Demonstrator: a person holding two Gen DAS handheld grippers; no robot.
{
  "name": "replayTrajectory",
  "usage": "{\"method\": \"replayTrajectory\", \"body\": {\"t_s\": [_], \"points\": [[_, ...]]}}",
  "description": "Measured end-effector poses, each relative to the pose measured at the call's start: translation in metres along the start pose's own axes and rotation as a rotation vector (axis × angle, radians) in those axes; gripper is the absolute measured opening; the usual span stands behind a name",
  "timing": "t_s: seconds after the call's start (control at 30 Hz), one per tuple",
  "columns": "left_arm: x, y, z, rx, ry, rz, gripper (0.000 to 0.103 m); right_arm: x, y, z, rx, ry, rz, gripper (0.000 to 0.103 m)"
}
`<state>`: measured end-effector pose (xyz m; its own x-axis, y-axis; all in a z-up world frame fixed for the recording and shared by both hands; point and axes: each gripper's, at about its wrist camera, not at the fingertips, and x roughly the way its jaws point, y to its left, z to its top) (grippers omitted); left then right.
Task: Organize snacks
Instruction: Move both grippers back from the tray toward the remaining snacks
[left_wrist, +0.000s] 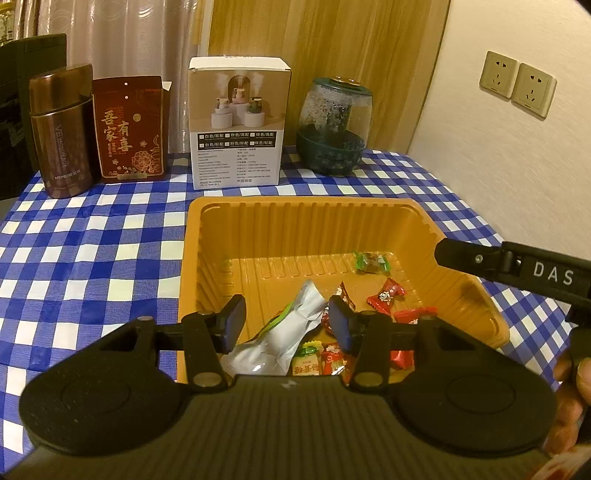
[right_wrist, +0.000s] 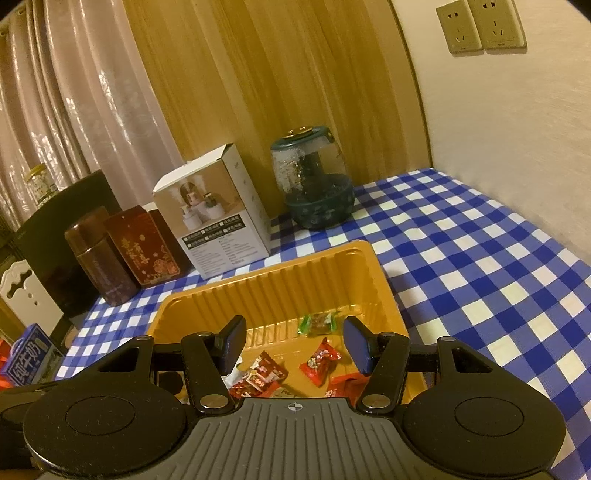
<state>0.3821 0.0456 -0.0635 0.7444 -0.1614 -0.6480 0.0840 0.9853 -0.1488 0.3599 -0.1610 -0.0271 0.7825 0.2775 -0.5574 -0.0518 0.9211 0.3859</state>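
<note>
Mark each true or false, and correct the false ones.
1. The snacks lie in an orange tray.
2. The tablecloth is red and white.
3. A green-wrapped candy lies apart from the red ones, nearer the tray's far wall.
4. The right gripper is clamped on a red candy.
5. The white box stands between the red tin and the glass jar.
1. True: the candies sit in the orange tray.
2. False: the tablecloth is blue and white check.
3. True: the green candy lies beyond the red candies.
4. False: the right gripper is open over the tray, holding nothing.
5. True: the white box stands between the red tin and the jar.
</note>
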Motion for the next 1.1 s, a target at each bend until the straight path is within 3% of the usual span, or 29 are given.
{"method": "replayTrajectory", "body": {"t_s": [0.57, 1.1], "points": [[-0.014, 0.003, -0.004, 0.03, -0.012, 0.04, 0.079, -0.015, -0.011, 0.001, -0.007, -0.039, -0.029, 0.059], [-0.056, -0.003, -0.032, 0.063, -0.019, 0.038, 0.09, -0.065, -0.026, -0.018, -0.029, -0.046, -0.064, 0.059]]}}
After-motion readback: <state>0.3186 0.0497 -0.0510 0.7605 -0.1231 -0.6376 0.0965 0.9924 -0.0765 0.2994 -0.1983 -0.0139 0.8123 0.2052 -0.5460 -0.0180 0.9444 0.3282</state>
